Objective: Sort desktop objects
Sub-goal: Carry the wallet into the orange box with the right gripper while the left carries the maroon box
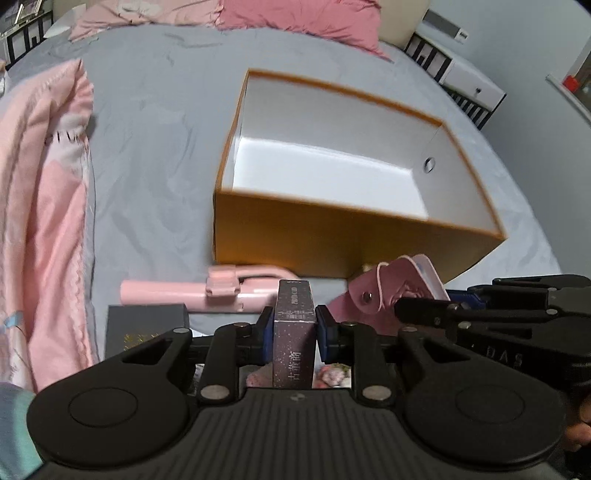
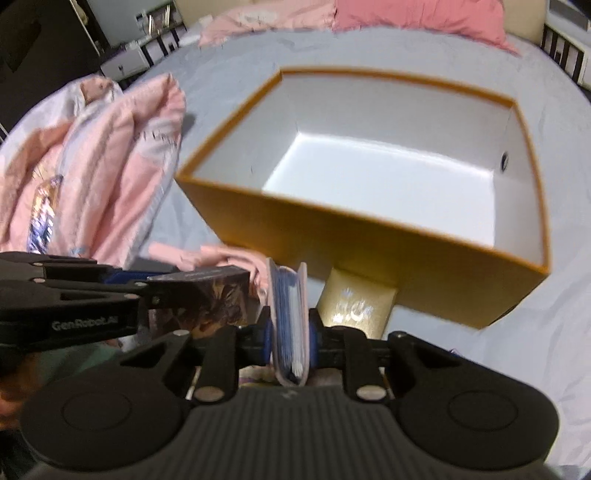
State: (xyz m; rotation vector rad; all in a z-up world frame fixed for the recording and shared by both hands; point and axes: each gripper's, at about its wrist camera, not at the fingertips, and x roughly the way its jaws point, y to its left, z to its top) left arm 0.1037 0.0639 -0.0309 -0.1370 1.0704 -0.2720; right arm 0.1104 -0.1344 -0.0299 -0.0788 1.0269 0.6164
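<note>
- The left gripper (image 1: 294, 325) is nearest in its own view, its fingers (image 1: 265, 332) drawn narrow and pressed on both sides of a dark speckled card box (image 1: 294, 343), which stands on edge between the blue pads, clear of the bed.
- The right gripper (image 2: 290, 338) likewise has its fingers (image 2: 313, 338) narrow, clamped on a pink card holder (image 2: 289, 321) whose blue-edged contents show between its two covers; it too is held up off the bed.
- The two grippers sit side by side, both on the near side of the orange box (image 1: 354, 236). In the left view the right gripper comes in from the right edge with the pink holder's snap flap showing.
- Just in front of the orange box's near wall, on the bed, lies a pink stick-shaped object (image 1: 207, 291) with a clip on it; what it is I cannot tell.
- Nearer than that stick, to its left, lies a dark grey box (image 1: 146, 325) with gold marks.
- In the right view a gold packet (image 2: 356, 299) lies against the orange box's near wall, partly under its corner.
- The orange box stands open on the grey bedsheet (image 1: 155, 155), its inside white and holding nothing visible, with a round hole in its right wall.
- Left of the orange box a pink quilt (image 1: 48, 206) is bunched along the bed's edge.
- Beyond the orange box, pink pillows (image 1: 295, 18) lie at the head of the bed.
</note>
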